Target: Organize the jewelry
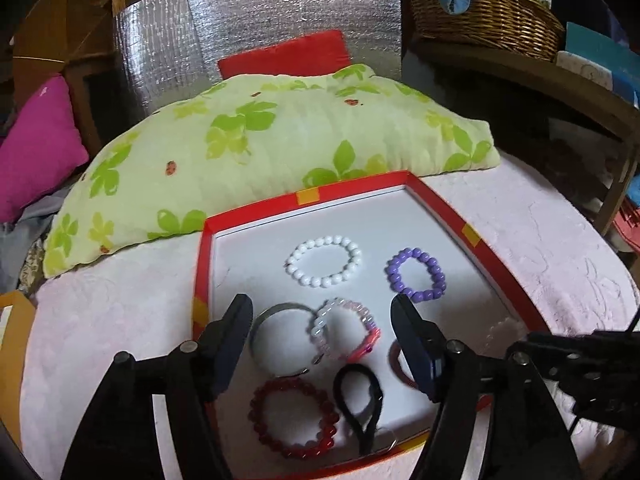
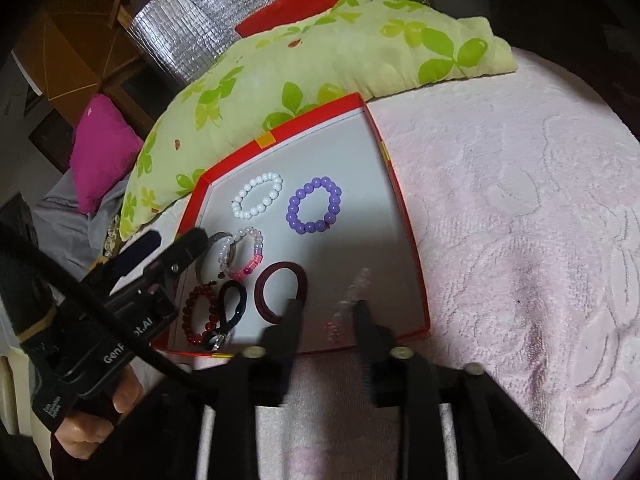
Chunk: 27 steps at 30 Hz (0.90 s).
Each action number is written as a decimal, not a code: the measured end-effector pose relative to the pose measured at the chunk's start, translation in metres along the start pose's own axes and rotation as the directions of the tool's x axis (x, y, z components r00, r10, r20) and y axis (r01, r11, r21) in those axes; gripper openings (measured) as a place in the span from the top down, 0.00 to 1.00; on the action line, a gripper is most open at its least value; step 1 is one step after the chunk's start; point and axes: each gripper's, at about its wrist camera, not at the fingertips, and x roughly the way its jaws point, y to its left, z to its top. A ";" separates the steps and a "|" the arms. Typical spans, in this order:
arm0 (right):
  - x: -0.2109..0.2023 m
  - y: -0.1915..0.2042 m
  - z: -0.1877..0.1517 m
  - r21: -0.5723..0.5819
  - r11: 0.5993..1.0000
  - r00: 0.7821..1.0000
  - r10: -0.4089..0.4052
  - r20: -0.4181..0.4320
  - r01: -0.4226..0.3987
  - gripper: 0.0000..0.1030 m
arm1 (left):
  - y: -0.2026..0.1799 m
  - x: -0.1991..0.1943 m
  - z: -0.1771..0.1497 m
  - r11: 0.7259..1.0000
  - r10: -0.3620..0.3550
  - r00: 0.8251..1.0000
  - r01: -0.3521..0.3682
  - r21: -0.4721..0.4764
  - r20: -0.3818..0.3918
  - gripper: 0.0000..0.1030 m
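Tray: a red-rimmed box lid (image 1: 436, 200) with a white floor is set on a pink textured cover (image 2: 520, 200), just before a green leaf-print pillow (image 1: 280, 136).
Far row: a white bead bracelet (image 1: 325, 261) and a purple bead bracelet (image 1: 416, 276) are laid apart.
Middle: a silver bangle (image 1: 280, 336) is overlapped by a clear-and-pink bead bracelet (image 1: 348, 334).
Near edge: a dark red bead bracelet (image 1: 292, 420), a black hair tie (image 1: 358, 404) and a maroon hair tie (image 2: 280, 292) are seen.
Left gripper (image 1: 322, 326): fingers are spread wide over the bangle; nothing is pinched.
Right gripper (image 2: 326, 306): fingers are parted; a blurred clear bracelet (image 2: 352, 296) is seen between them, not gripped.
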 end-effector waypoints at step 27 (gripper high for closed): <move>-0.030 0.041 -0.031 -0.203 0.975 0.992 -0.071 0.102 0.091 0.49 | 0.031 -0.085 -0.049 0.988 0.153 0.988 -0.153 0.017 0.026 0.18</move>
